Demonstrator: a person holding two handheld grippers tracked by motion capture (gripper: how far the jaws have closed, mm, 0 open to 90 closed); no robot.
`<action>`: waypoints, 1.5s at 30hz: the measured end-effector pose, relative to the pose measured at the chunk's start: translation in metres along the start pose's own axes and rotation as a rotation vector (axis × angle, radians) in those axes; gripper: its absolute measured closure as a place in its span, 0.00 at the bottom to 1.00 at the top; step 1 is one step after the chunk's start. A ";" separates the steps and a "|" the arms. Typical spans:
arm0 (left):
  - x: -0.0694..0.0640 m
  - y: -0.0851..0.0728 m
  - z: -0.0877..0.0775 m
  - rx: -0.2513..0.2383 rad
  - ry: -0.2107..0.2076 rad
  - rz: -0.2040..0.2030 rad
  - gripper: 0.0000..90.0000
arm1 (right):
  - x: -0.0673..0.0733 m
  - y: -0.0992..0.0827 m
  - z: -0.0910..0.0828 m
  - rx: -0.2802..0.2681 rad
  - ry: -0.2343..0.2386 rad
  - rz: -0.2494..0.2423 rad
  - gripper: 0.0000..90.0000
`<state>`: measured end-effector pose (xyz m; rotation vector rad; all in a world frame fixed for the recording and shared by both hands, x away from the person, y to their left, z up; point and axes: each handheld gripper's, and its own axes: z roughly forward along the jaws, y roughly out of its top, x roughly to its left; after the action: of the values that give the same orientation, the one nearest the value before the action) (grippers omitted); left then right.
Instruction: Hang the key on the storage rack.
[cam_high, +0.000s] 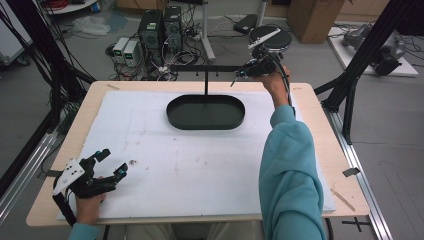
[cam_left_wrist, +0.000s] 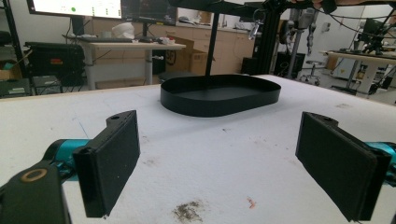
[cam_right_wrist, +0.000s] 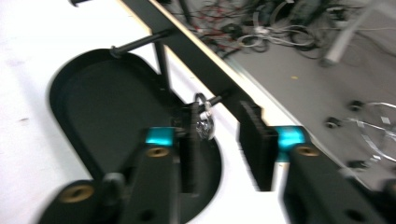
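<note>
The right gripper (cam_right_wrist: 219, 140), jaws half apart, is reaching the small silver ring (cam_right_wrist: 204, 122) hanging on the black stand's crossbar (cam_right_wrist: 196, 51) above the black oval tray (cam_high: 205, 112); closing seems next. The left gripper (cam_high: 111, 162) is resting wide, holding nothing.

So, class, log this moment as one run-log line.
left hand-held gripper: open, idle | right hand-held gripper: open at metal ring on stand peg
</note>
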<state>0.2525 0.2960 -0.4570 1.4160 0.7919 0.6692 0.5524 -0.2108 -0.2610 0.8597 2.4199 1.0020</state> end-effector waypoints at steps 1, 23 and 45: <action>0.000 0.000 0.000 0.000 0.000 0.000 0.16 | 0.000 0.000 0.000 0.000 0.000 0.000 0.57; -0.001 0.000 0.000 -0.003 0.002 0.001 0.16 | 0.077 -0.113 -0.097 -0.436 0.126 0.018 0.01; -0.002 0.000 0.000 -0.002 0.003 0.013 0.16 | 0.137 -0.283 -0.084 -0.644 0.003 0.106 0.01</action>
<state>0.2517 0.2941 -0.4570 1.4200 0.7845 0.6821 0.2940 -0.3194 -0.4270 0.7423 1.8644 1.6832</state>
